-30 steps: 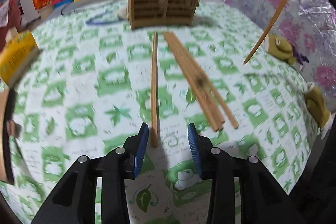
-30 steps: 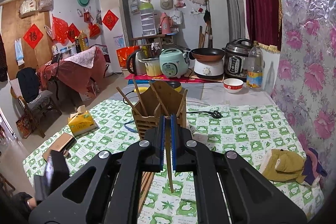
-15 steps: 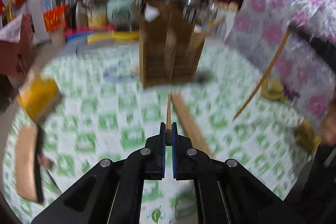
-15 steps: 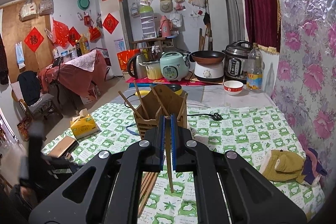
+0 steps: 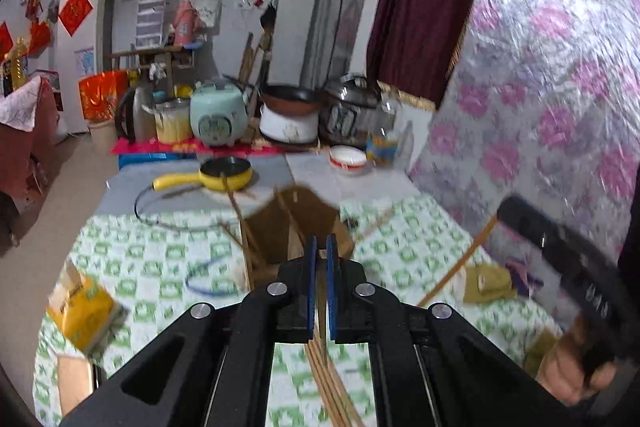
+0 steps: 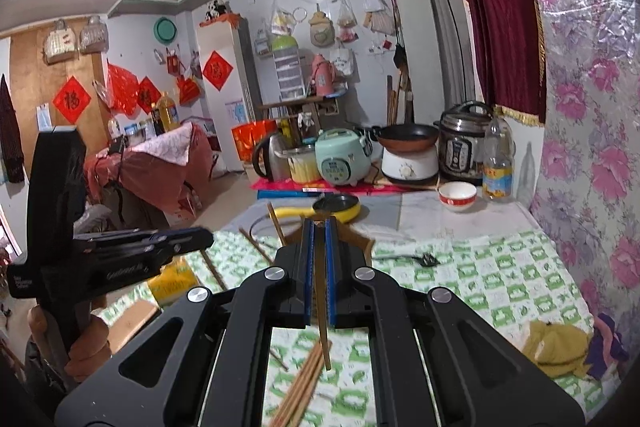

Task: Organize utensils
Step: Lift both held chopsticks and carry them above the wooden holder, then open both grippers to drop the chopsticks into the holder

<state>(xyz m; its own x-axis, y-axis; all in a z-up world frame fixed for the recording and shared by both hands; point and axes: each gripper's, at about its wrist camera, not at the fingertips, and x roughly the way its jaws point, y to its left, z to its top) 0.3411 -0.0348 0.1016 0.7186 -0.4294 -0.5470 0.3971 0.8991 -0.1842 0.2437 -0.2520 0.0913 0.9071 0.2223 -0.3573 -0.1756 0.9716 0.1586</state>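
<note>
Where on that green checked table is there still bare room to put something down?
Bare cloth lies on the table between the plug and the yellow rag. It is crowded in the middle: the wooden holder, loose chopsticks, and the tissue pack at the left.

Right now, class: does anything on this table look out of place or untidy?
Yes. Loose chopsticks lie scattered on the green tablecloth instead of standing in the wooden holder. A crumpled yellow cloth also sits bunched by the table's edge.
</note>
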